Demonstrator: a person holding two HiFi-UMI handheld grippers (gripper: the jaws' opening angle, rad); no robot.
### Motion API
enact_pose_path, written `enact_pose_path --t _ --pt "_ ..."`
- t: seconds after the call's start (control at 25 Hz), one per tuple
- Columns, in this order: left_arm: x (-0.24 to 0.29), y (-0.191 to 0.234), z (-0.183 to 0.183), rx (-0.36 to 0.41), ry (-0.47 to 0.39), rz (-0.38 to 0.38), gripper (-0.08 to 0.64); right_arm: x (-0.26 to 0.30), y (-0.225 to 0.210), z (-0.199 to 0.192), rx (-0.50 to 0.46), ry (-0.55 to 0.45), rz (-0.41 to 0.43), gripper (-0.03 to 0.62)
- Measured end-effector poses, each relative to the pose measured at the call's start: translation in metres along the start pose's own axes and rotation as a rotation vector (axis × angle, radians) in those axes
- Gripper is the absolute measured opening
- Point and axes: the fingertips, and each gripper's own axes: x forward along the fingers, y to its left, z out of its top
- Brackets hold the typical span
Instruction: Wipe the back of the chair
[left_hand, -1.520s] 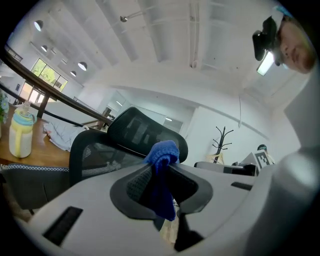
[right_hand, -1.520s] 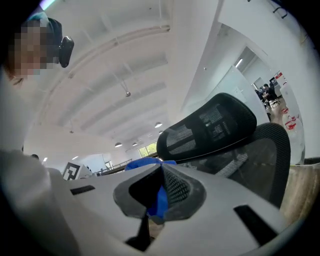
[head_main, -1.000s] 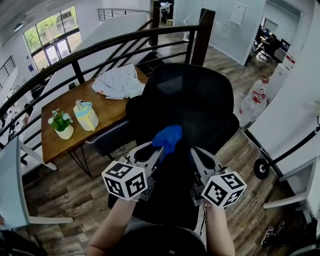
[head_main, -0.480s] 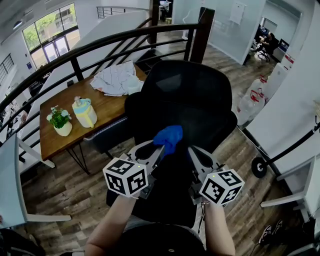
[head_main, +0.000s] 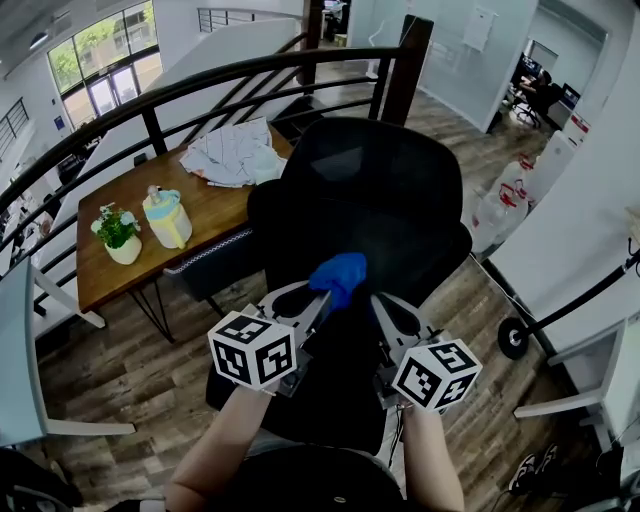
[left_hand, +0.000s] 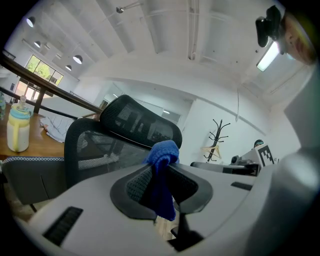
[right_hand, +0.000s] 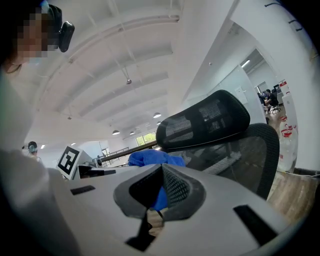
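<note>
A black mesh office chair (head_main: 385, 195) stands with its back toward me; its headrest (left_hand: 141, 125) and backrest (right_hand: 240, 147) rise just beyond both grippers. My left gripper (head_main: 322, 298) is shut on a blue cloth (head_main: 338, 274), which bunches above the jaws and hangs down between them (left_hand: 161, 175). It is held close to the chair's back, and I cannot tell whether it touches. My right gripper (head_main: 377, 300) is beside it on the right, jaws closed together with nothing in them (right_hand: 160, 168). The blue cloth (right_hand: 150, 158) shows just to its left.
A wooden table (head_main: 130, 195) at the left carries a potted plant (head_main: 118, 235), a yellow bottle (head_main: 166, 222) and a white garment (head_main: 236, 155). A dark stair railing (head_main: 200, 90) runs behind it. Water jugs (head_main: 505, 208) stand at the right, and a coat rack (left_hand: 216, 141) beyond.
Both grippers have stayed almost in place by the chair's back, drifting slightly down in view. The cloth remains in the left gripper.
</note>
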Motion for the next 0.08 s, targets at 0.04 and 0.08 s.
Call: enact_pose_path --t 0.04,0.08 --pt "0.0003 -0.0008 -0.0019 -0.001 0.004 -0.001 0.078 -0.0008 -0.0008 -0.0009 0.000 0.002 -0.003 0.028" --pt "0.0005 -0.0017 -0.0037 -0.003 0.009 -0.001 0.078 -0.0017 -0.0016 -0.0019 -0.001 0.004 -0.005 0.028"
